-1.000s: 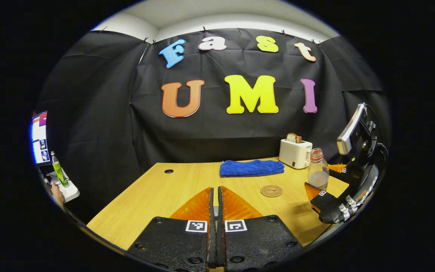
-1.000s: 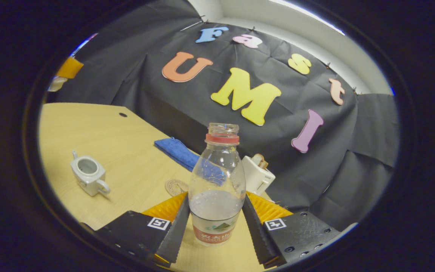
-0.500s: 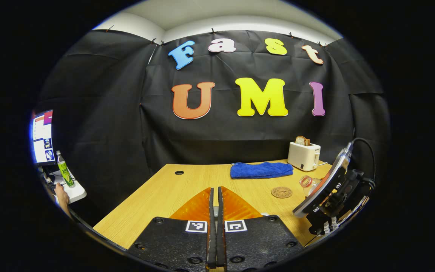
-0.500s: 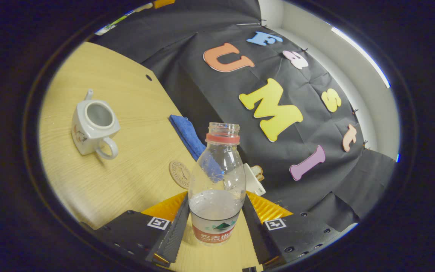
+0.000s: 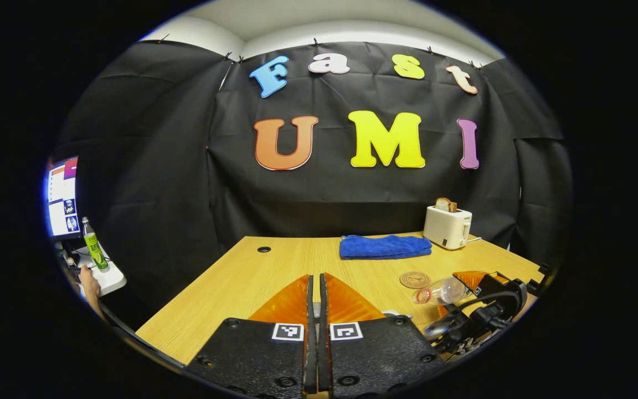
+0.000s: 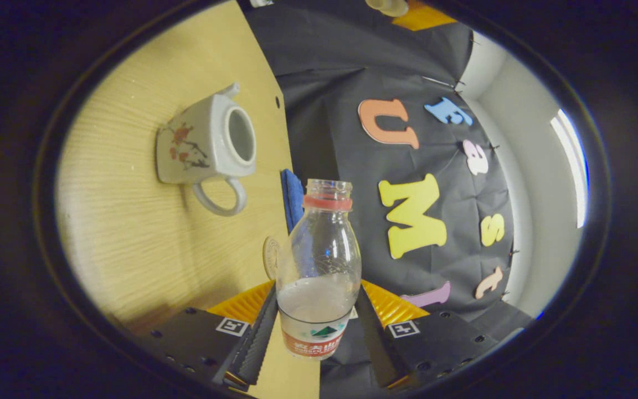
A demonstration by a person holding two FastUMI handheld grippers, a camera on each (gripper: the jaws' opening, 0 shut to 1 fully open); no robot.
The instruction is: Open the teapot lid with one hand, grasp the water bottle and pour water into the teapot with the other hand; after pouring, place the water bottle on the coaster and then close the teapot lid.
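My right gripper [image 6: 316, 310] is shut on the lower body of a clear, uncapped water bottle [image 6: 319, 260] with a red neck ring. The right gripper view is rolled far over. In it the white flowered teapot [image 6: 202, 147] stands on the wooden table [image 6: 119, 221] beyond the bottle's mouth, its top open with no lid on it. In the left gripper view the bottle [image 5: 440, 292] lies almost level, mouth to the left, held by the right gripper [image 5: 457, 299] above the table near the round coaster [image 5: 414, 279]. My left gripper [image 5: 313, 280] is shut; nothing shows between its fingers.
A folded blue towel [image 5: 385, 246] and a white toaster [image 5: 447, 227] with toast sit at the table's far side. Off the left edge are a monitor [image 5: 61, 197], a green bottle [image 5: 92, 252] and a person's hand [image 5: 89, 288].
The right gripper has rolled over and dropped lower, tipping the bottle from upright to nearly level. The teapot now looms closer in the right gripper view. The left gripper stayed almost still.
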